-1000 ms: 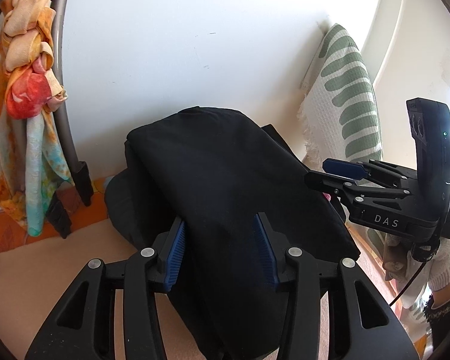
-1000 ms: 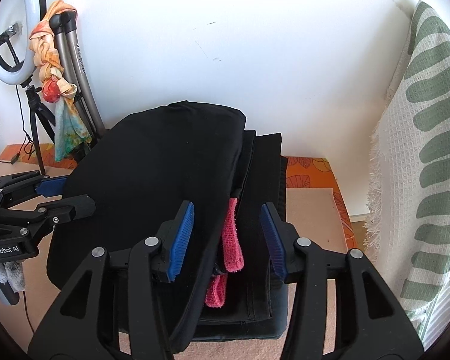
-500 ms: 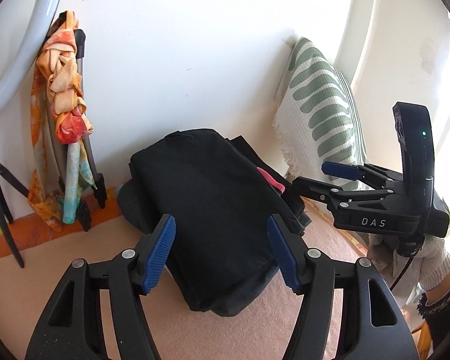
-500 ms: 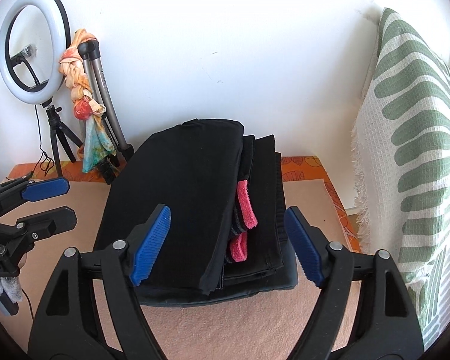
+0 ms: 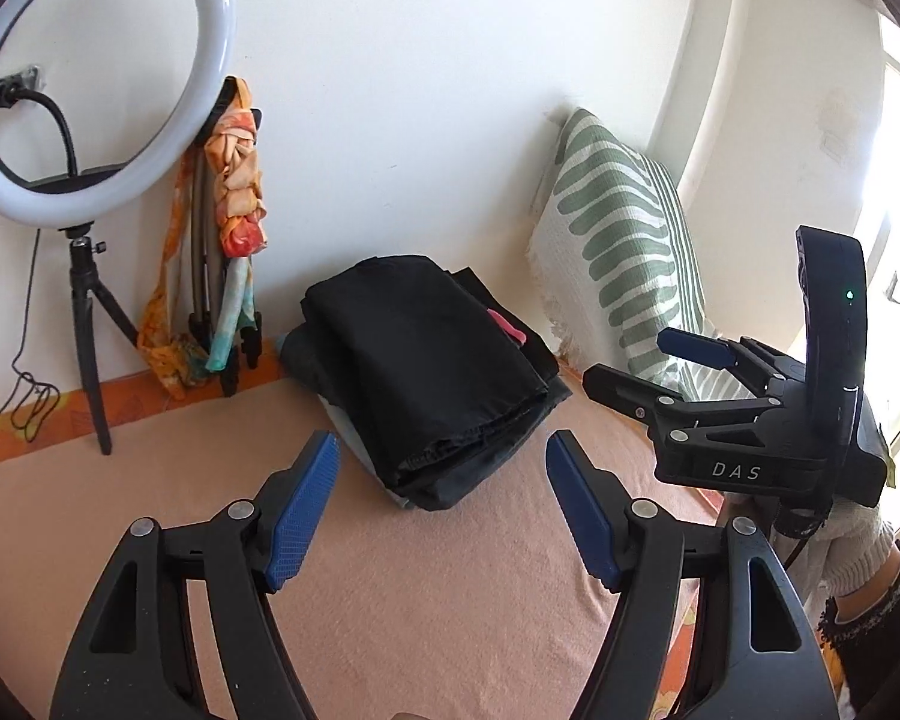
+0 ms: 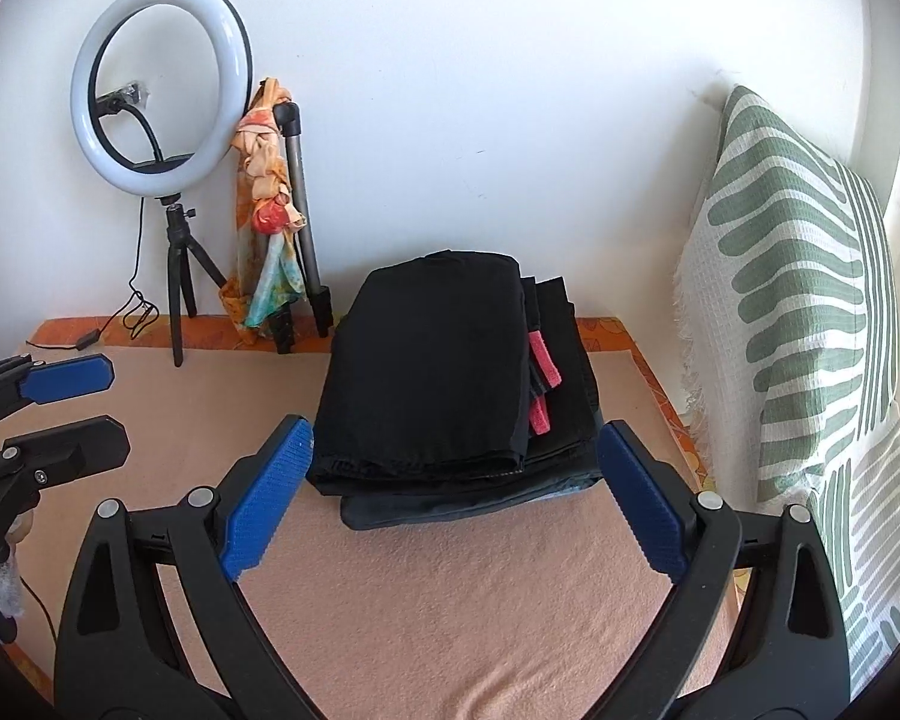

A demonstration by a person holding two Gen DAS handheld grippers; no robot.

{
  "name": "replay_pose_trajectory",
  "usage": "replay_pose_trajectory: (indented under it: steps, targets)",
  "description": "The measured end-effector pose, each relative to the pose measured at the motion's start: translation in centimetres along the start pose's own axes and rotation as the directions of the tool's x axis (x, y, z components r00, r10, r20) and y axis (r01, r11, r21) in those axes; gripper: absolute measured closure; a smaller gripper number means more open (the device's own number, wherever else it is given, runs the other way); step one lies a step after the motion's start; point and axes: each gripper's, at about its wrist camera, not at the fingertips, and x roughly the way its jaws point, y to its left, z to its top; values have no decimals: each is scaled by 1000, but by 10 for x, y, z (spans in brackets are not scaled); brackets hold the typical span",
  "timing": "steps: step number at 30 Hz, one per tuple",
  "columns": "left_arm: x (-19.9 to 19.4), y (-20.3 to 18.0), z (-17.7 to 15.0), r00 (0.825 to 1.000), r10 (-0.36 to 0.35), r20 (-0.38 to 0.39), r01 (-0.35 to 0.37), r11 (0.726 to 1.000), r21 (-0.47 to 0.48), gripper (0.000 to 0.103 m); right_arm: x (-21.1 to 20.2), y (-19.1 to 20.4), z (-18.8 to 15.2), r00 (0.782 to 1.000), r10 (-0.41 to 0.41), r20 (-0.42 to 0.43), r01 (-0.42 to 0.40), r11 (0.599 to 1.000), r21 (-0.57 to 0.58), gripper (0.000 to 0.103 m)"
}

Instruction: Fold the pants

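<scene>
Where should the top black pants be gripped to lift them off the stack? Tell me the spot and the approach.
Probably take the top black pants at the near edge, where the folded layers end in a thick lip overhanging the stack below. Come in low from the front with the open right tool, one finger above and one beneath the lip. The left tool could take the near-left corner.

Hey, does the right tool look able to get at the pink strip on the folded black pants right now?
Probably yes. The right tool is open and points at the folded black pants; the pink strip lies exposed on their right side, and only bare blanket lies between.
</scene>
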Motion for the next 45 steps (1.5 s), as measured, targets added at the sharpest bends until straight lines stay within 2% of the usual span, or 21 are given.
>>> replay_pose_trajectory:
  steps: [8, 16, 24, 31, 32, 34, 36, 41, 45]
  targets:
    - [-57, 1, -35, 998, 50, 37, -51, 998, 21, 32, -41, 41, -32, 1000, 22, 18, -23, 1000, 12, 6]
    - [-86, -3, -73, 996, 82, 26, -83, 995, 46, 32, -61, 70, -64, 999, 31, 24, -31, 999, 13, 6]
    - [-95, 1, -101, 997, 80, 23, -80, 997, 18, 32, -65, 81, -93, 1000, 24, 21, -24, 999, 34, 6]
    - [-92, 6, -109, 995, 99, 17, -99, 995, 22, 31, -62, 78, -102, 1000, 14, 19, -15, 999, 50, 6]
    - [-91, 7, -110, 995, 100, 18, -100, 995, 23, 31, -61, 77, -103, 1000, 14, 19, -15, 998, 57, 6]
    - [-91, 8, -111, 995, 93, 26, -94, 995, 22, 20, -58, 76, -103, 1000, 12, 19, -13, 998, 58, 6]
    - [-91, 9, -112, 995, 92, 33, -92, 995, 22, 20, -57, 77, -103, 1000, 4, 25, -5, 999, 44, 6]
    - [-91, 11, -112, 988, 144, 52, -146, 989, 36, 20, -54, 82, -103, 1000, 9, 29, -10, 1000, 23, 6]
    - [-87, 20, -111, 979, 203, 23, -203, 979, 7, 20, -53, 85, -102, 999, 13, 35, -13, 1000, 13, 6]
